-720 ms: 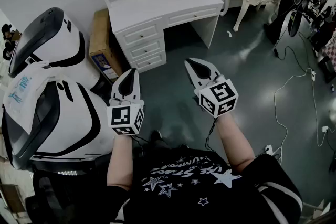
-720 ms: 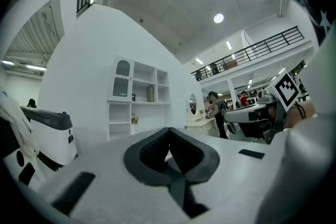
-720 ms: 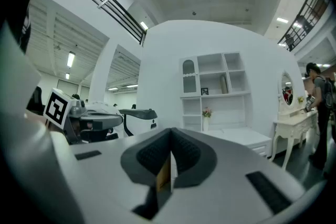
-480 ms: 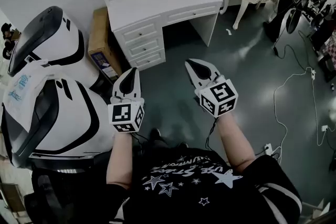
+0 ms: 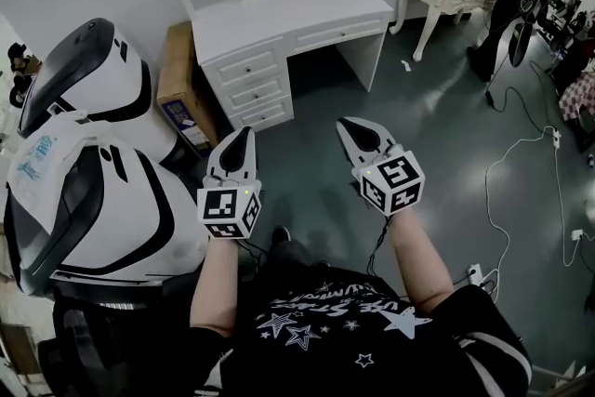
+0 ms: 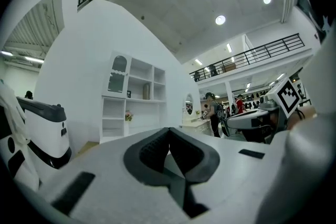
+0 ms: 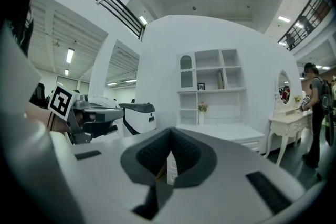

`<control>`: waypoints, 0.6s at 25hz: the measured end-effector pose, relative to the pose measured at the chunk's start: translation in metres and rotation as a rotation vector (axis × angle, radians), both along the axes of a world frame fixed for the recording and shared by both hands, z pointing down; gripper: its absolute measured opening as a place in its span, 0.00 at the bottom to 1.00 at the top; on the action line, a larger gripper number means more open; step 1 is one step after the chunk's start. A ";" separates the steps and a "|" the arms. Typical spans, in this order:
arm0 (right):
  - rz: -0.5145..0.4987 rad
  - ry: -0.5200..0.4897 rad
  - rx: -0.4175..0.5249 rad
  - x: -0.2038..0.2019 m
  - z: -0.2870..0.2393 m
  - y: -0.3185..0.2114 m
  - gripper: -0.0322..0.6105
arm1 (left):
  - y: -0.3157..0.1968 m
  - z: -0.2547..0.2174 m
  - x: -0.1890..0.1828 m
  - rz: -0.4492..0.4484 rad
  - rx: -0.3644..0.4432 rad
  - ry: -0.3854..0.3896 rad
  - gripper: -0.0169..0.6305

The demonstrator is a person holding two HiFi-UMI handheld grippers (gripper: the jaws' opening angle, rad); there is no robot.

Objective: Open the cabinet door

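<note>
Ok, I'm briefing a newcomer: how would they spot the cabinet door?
Find the white desk with a shelf unit rising from its back. The door fills the unit's top left compartment. It alone has an arched pane, while its neighbours are open shelves.

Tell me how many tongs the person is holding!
2. The left tongs are beside the white machine; the right tongs are over the dark floor. Both are shut and empty. None seem hidden.
</note>
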State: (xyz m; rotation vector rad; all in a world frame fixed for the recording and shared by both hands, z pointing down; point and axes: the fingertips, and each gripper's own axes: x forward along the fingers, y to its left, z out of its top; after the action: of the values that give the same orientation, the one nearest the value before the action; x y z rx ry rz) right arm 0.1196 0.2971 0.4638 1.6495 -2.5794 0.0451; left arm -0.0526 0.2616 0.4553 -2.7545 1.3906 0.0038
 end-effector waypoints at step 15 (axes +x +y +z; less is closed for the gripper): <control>0.045 -0.016 0.012 0.029 -0.005 -0.116 0.06 | -0.123 -0.044 -0.025 -0.097 0.170 0.067 0.77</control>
State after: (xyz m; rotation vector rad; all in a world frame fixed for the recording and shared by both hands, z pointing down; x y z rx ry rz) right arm 0.1486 0.1813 0.4586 1.7183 -2.5590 0.0460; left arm -0.0773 0.1388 0.4114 -2.5689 1.4644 0.2023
